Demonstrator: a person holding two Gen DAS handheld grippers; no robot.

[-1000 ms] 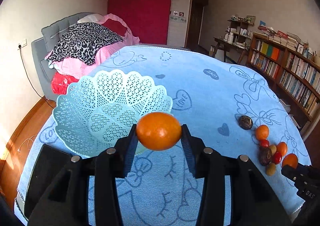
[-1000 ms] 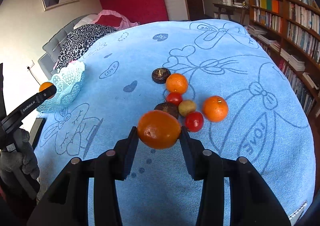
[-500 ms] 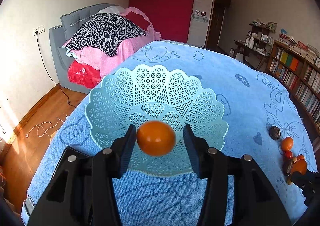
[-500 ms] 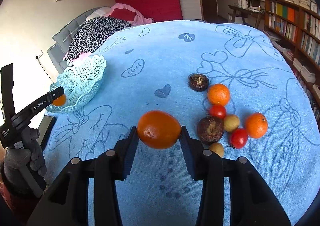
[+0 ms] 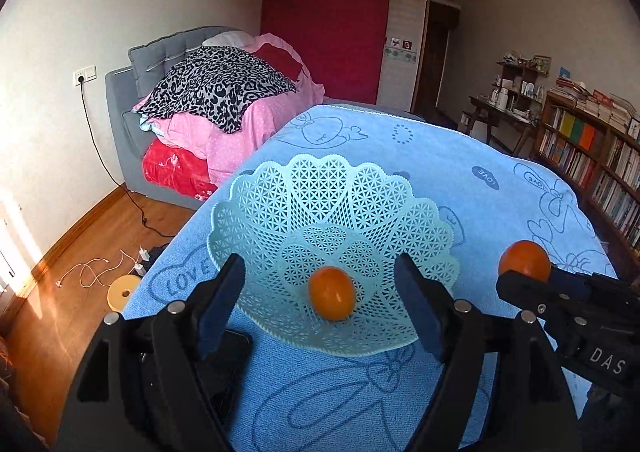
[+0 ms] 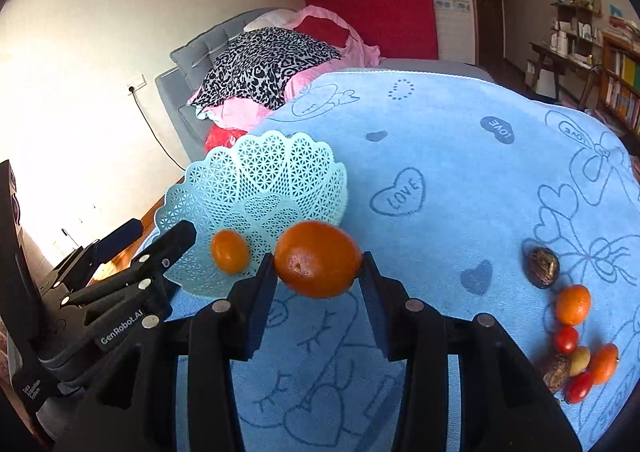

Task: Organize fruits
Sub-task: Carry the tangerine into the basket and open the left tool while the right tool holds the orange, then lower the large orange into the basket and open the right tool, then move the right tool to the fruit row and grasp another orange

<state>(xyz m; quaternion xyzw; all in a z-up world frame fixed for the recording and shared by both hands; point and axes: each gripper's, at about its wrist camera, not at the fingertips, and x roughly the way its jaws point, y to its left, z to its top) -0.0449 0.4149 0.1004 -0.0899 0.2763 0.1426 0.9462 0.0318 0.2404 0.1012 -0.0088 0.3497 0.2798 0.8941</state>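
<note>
A pale turquoise lattice basket (image 5: pixel 320 188) (image 6: pixel 280 164) stands on the blue cloth at the left side of the table. One orange (image 5: pixel 331 293) (image 6: pixel 229 251) lies inside it near the front. My left gripper (image 5: pixel 320 284) (image 6: pixel 158 230) hangs open over the basket's near rim, nothing between its fingers. My right gripper (image 6: pixel 318 264) (image 5: pixel 520 272) is shut on a second orange (image 6: pixel 317 259) (image 5: pixel 524 261), just right of the basket. Loose fruit stays at the right: oranges (image 6: pixel 573 304), cherry tomatoes (image 6: pixel 565 339) and dark brown fruits (image 6: pixel 541 261).
The blue cartoon-print cloth (image 6: pixel 460 156) covers the table. A bed with pink and leopard-print bedding (image 5: pixel 224 92) lies beyond the left edge. Bookshelves (image 5: pixel 592 156) line the right wall. Cables and a yellow disc (image 5: pixel 124 292) lie on the wooden floor at the left.
My left gripper opened and its orange dropped into the basket. My right gripper carried its orange left, from the fruit cluster up to the basket.
</note>
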